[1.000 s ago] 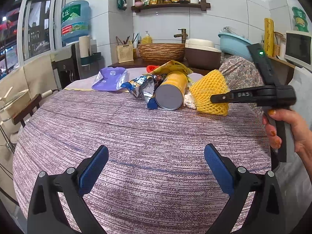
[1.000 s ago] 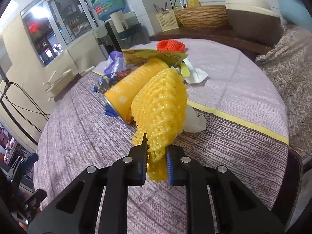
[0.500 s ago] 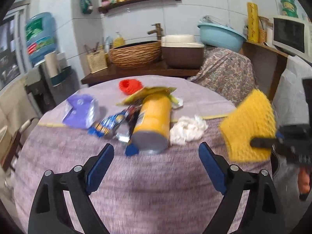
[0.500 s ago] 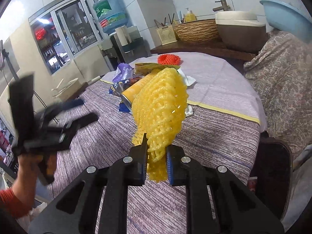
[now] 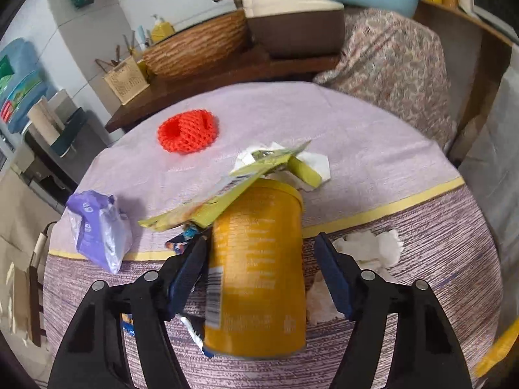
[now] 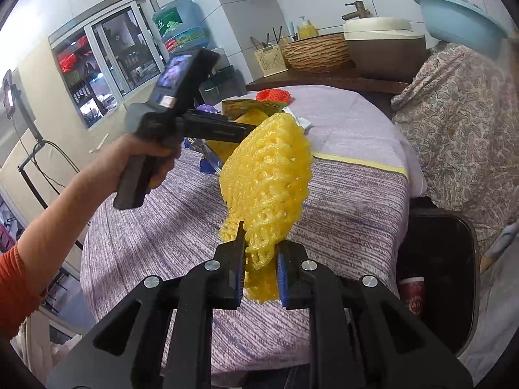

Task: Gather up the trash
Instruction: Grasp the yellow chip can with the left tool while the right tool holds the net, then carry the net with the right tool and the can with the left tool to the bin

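1. While the left gripper [image 5: 259, 272] straddles the can [image 5: 256, 272], its jaws are closing: the can lies between the two pads, the near pad on its left looks at or very near the wall, and the pad on its right stands clear with a gap, so no grip yet.
2. The can lies on its side on the table [image 5: 373, 149], its long axis running straight away from the left gripper, rim end nearest the camera. The jaws therefore close across its width, which is what the next move needs, as I judge it.
3. The left hand [image 6: 146, 159] is the nearer one to the can; the right gripper [image 6: 259, 275] hangs off toward the table's edge.
4. The right gripper is clenched on the yellow net [image 6: 266, 178], pinching its lower end, the net lifted clear of the table.
5. A dark bin [image 6: 438, 278] stands just beside the table on the right, near the right gripper; that looks the likely place for the net.
6. Count on the table: one can, one red net [image 5: 187, 129], one purple wrapper [image 5: 97, 227], one yellow-green packet [image 5: 227, 194] lying across the can's far end, one blue wrapper [image 5: 185, 238] partly hidden under it, two tissue wads, one by the right pad [image 5: 373, 246] and one past the can [image 5: 318, 162].
7. In the grippers: one yellow net.
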Tool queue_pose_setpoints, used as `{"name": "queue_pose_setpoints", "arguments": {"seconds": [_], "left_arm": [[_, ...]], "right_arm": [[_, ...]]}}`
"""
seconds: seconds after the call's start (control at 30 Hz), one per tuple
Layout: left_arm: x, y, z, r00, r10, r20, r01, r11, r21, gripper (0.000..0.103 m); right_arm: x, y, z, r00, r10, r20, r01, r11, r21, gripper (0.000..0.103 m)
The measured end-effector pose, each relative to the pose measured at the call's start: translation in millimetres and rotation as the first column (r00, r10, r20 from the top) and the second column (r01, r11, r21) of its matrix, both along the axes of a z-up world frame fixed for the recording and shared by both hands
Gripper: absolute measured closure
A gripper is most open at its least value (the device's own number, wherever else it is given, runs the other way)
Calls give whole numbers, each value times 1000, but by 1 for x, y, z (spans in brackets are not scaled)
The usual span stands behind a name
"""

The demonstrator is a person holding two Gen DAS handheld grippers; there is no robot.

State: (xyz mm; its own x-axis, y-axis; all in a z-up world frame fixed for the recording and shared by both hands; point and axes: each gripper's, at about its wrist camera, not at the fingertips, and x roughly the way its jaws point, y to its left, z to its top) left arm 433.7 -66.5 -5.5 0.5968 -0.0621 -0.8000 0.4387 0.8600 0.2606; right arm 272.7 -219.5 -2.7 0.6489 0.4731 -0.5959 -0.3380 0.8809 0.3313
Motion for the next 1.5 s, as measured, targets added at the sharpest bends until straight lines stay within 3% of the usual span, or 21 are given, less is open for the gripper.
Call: {"name": "queue_pose_setpoints", "arguments": {"seconds": [0.13, 0.33, 0.57, 0.73, 0.9, 1.03, 1.17, 1.4, 1.5], "left_arm": [[9, -4, -7, 1000, -2, -4, 2, 997, 73, 38], [24, -2, -29, 997, 4, -78, 10, 986, 169, 37], [17, 9, -23, 998, 44, -36, -40, 994, 102, 38], [-16, 26, 1, 998, 53, 44, -51, 998, -43, 38], [-60, 48, 20, 987, 74, 144, -54, 989, -134, 38], [-101, 72, 30, 969, 122, 213, -70, 969, -236, 38], [-140, 82, 34, 938, 151, 313, -74, 967, -242, 38], [-193, 110, 43, 891, 281, 358, -133, 913, -385, 38], [-213, 112, 46, 872, 300, 386, -142, 911, -388, 38]], "right_arm": [[-5, -6, -4, 1000, -2, -9, 2, 1000, 12, 86], [-4, -6, -9, 1000, 7, -19, -7, 1000, 31, 86], [-8, -7, -9, 1000, 5, -17, -4, 999, 32, 86], [-11, -10, -7, 1000, -3, -1, 3, 999, 46, 86], [-15, -7, -6, 1000, -2, 12, 1, 999, 52, 86], [-21, -2, -5, 999, -2, 34, 1, 999, 38, 86], [-28, 2, -6, 999, 8, 48, -10, 999, 37, 86], [-40, 8, -8, 998, 22, 66, -25, 999, 45, 86], [-42, 10, -12, 998, 27, 58, -30, 998, 60, 86]]}}
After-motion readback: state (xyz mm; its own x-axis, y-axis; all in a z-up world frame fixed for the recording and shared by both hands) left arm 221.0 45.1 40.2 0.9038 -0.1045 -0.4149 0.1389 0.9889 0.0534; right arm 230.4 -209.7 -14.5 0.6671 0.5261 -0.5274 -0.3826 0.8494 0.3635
